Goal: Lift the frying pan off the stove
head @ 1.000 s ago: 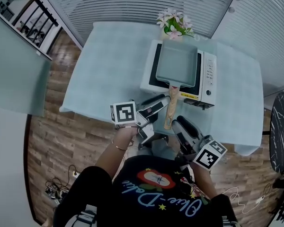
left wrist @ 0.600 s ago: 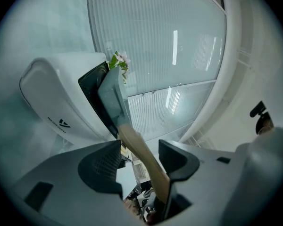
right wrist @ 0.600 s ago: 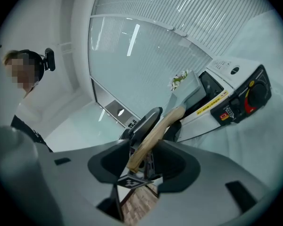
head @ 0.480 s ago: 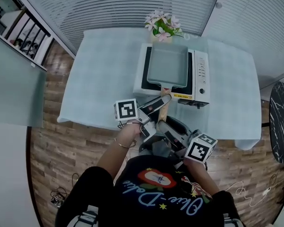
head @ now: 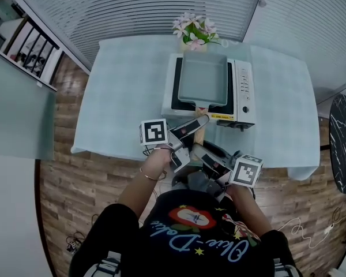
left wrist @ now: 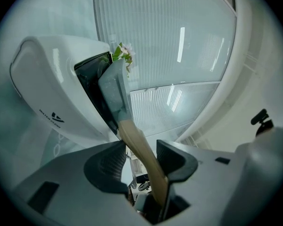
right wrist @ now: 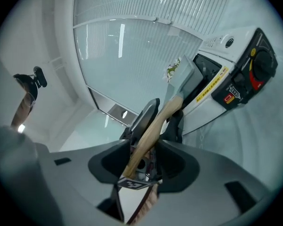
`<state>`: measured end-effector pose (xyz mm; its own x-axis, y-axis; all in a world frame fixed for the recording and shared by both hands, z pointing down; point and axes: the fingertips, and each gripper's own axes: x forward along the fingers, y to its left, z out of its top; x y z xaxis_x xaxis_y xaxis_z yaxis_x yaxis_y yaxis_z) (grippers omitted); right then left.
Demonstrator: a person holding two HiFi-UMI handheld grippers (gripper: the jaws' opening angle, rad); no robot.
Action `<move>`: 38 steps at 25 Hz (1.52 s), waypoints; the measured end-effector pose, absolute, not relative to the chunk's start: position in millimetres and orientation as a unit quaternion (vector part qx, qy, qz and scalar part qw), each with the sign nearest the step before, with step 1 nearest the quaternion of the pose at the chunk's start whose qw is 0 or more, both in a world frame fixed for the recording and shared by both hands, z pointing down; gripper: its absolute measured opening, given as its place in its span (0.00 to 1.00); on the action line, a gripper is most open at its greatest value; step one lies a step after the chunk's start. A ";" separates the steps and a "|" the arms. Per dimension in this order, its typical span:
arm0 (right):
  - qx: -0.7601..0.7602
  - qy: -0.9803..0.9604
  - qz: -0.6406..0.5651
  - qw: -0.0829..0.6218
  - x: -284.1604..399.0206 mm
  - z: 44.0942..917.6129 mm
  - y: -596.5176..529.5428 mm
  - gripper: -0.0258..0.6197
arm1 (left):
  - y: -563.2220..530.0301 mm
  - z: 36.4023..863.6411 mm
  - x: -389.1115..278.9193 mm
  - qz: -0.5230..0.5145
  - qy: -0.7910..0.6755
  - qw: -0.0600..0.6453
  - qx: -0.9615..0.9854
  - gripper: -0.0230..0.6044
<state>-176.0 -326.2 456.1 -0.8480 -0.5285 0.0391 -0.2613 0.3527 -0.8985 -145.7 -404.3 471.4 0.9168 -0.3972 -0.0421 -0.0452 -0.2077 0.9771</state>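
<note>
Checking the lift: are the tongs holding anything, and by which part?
Nothing is clamped yet. The pan's handle runs between the left tongs, now closing, and the open right tongs.

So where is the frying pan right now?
In the head view the frying pan sits on the white stove, with the flowers right behind it and its wooden handle pointing toward the person.

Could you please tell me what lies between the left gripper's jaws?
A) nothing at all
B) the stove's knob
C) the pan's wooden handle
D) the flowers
C: in the left gripper view, the wooden handle of the frying pan runs between the jaws of the left gripper, which are closing around it but do not yet clamp it.
</note>
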 end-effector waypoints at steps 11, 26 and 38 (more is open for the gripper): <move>-0.261 0.809 -0.517 0.103 -171.8 465.2 -323.2 0.27 | -399.7 472.4 -140.8 -0.152 -0.144 0.627 0.750 0.30; -0.256 0.824 -0.499 0.079 -174.2 459.1 -309.8 0.27 | -387.5 467.9 -145.8 -0.171 -0.149 0.636 0.737 0.30; -0.254 0.838 -0.477 0.077 -174.7 440.8 -303.6 0.27 | -381.7 447.1 -146.8 -0.177 -0.151 0.620 0.749 0.30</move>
<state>-174.7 -303.6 440.8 -0.8596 -0.4982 0.1134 -0.3522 0.4170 -0.8379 -146.8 -381.7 447.1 0.8918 -0.4457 -0.0777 -0.0069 -0.1852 0.9827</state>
